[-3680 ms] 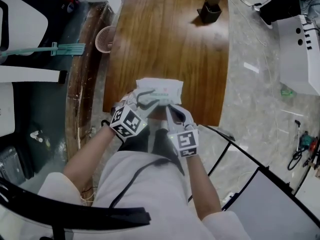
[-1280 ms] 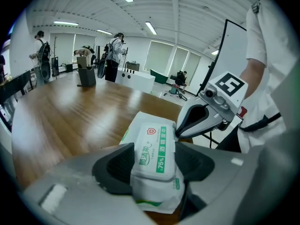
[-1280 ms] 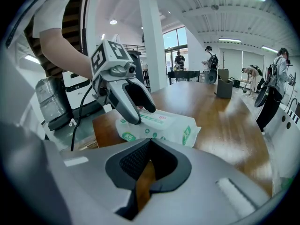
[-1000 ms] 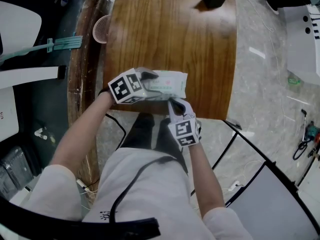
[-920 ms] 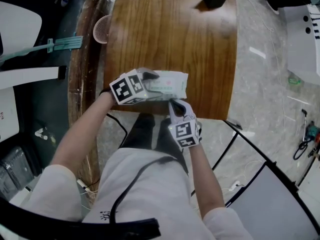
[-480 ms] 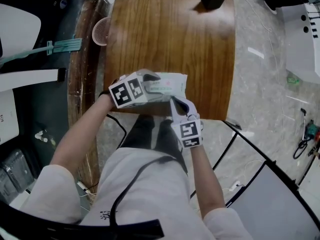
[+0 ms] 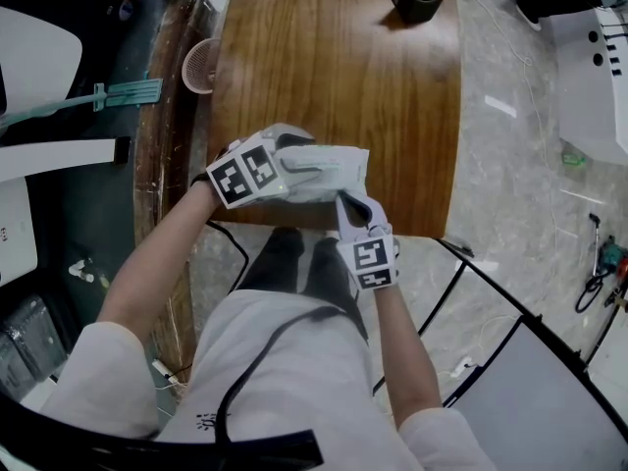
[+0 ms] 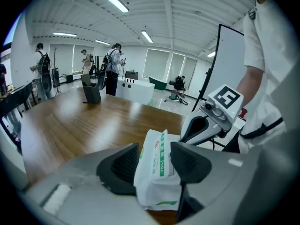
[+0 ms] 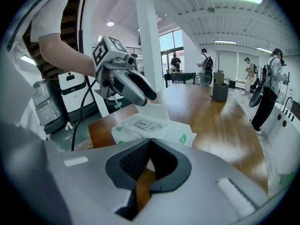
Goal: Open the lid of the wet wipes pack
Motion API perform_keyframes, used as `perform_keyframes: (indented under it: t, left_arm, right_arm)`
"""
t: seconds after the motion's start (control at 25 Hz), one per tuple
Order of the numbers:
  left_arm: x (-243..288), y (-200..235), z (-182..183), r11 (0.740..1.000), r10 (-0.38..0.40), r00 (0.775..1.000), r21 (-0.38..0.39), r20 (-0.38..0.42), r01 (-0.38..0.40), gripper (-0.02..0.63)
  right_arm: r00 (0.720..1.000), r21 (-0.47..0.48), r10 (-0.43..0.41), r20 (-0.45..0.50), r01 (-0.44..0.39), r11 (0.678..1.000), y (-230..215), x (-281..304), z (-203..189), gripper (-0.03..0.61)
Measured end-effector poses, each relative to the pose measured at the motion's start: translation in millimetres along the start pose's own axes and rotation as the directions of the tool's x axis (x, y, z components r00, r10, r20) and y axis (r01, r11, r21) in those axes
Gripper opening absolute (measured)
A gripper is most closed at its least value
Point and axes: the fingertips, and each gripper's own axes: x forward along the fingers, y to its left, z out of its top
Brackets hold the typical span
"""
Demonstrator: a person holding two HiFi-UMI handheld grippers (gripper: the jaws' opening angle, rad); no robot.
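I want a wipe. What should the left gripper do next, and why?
Probably lift higher: the left gripper has just been closing its fingers on the lid, raised but not folded back, and the right gripper holds the wet wipes pack.

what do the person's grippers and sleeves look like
Both the left gripper and right gripper have smooth pale grey moulded bodies, with black ribbed pads lining the jaws. Each carries a white cube printed with black square markers. The person wears a white short-sleeved shirt, and a thin black cable trails across it.
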Motion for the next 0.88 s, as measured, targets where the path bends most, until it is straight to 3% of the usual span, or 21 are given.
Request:
perform_keyframes:
  t: [0.48,0.88]
  left_arm:
    - [-7,32,3,0.994,0.107,0.994,0.004,0.037,-0.107,0.167]
    - [-1,53,-3,0.989,0.146,0.989,0.005,0.028,-0.146,0.149]
  right_arm:
    - [1.0,0.011,-0.02,-0.005,0.02,1.0,1,0,1,0.009]
    - [0.999,0.024,-0.041,-0.004,0.041,0.999,-3,-1,2,0.009]
